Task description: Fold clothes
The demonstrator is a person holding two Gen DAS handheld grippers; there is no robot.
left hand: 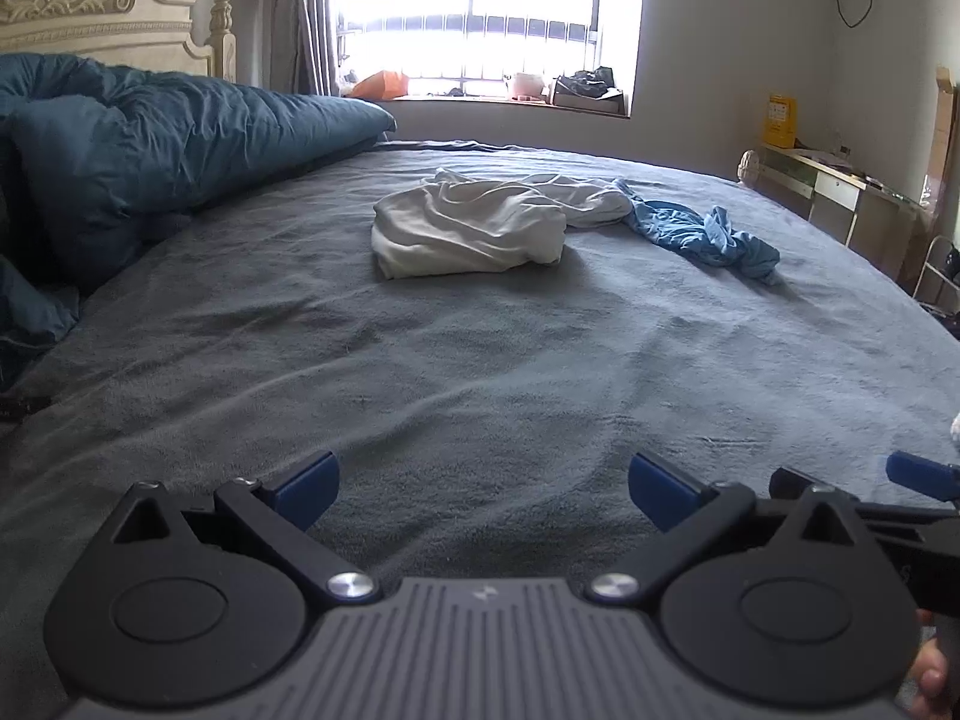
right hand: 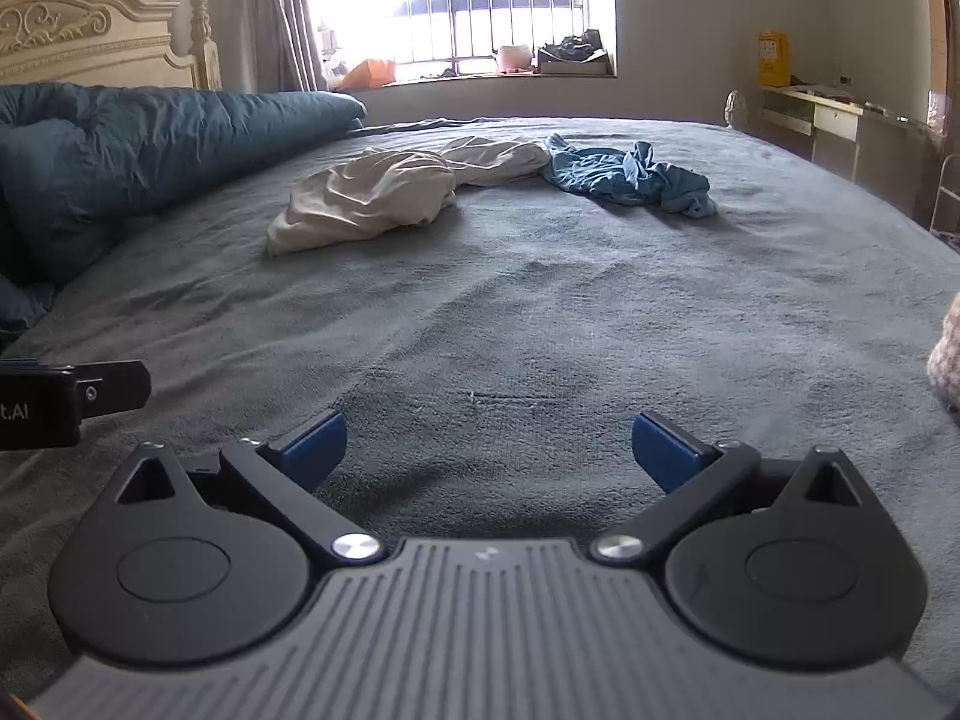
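Now | bed [left hand: 480,372]: white garment [left hand: 474,228] touching blue garment [left hand: 708,228] | well ahead of left tongs [left hand: 483,492], right tongs [right hand: 489,450] | both wide open, empty

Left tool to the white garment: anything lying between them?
Nothing: only bare grey bedsheet lies between the left tool and the white garment, clearest in the left wrist view.

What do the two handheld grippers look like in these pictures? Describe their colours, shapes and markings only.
The left gripper and right gripper look alike: a grey ribbed body with a small pale logo, two round black housings, silver pivot bolts, and black link arms ending in blue pads. In the right wrist view, the left gripper's side shows white lettering ending in "t.AI". No cables or sleeves are visible.
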